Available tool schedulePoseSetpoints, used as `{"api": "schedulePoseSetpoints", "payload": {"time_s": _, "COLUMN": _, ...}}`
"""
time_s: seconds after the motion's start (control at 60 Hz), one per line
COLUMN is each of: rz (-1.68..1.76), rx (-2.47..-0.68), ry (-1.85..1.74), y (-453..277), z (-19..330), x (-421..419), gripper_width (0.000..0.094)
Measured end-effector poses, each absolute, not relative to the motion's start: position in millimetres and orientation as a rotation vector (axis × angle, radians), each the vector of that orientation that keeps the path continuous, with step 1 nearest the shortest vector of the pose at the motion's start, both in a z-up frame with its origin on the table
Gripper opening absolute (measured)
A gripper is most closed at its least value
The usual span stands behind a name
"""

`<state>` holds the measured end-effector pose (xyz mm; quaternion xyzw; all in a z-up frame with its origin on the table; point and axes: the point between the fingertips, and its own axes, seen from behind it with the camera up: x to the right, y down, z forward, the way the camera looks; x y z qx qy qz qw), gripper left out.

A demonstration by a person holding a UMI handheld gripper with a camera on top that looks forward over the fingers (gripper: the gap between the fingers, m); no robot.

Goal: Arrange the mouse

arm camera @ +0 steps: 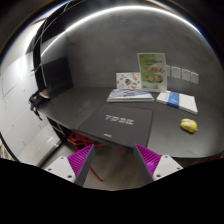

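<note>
A small yellow mouse [188,125] lies on the dark desk [90,105], far ahead and to the right of my fingers. A dark mouse mat [118,124] with pale lettering lies on the desk's near edge, just beyond my fingers. My gripper [113,162] is open and empty, with its magenta pads [82,158] wide apart over the floor in front of the desk. Nothing stands between the fingers.
A green and white leaflet stand [152,70] and a picture card [128,82] stand at the back of the desk. A flat booklet [130,96] lies in front of them, and a blue and white book [180,101] lies to the right. A dark monitor [52,72] stands at the left.
</note>
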<state>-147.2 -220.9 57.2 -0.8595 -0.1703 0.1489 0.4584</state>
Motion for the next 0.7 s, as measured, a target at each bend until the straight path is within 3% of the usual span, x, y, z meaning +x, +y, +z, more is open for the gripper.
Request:
{"api": "schedulePoseSetpoints", "payload": {"time_s": 0.467, "rz": -0.104, "rx": -2.156, "ry": -0.143, "y": -85.1, "z": 11.0, "x": 122.1, "gripper_width": 0.0825}}
{"api": "schedulePoseSetpoints", "payload": {"time_s": 0.55, "rz": -0.099, "rx": -2.195, "ry": -0.135, "y": -64.8, "z": -7.3, "x": 150.4, "gripper_width": 0.0835}}
{"api": "schedulePoseSetpoints", "payload": {"time_s": 0.7, "rz": 0.032, "rx": -2.187, "ry": -0.137, "y": -22.9, "z": -9.3, "x": 162.0, "gripper_width": 0.083}}
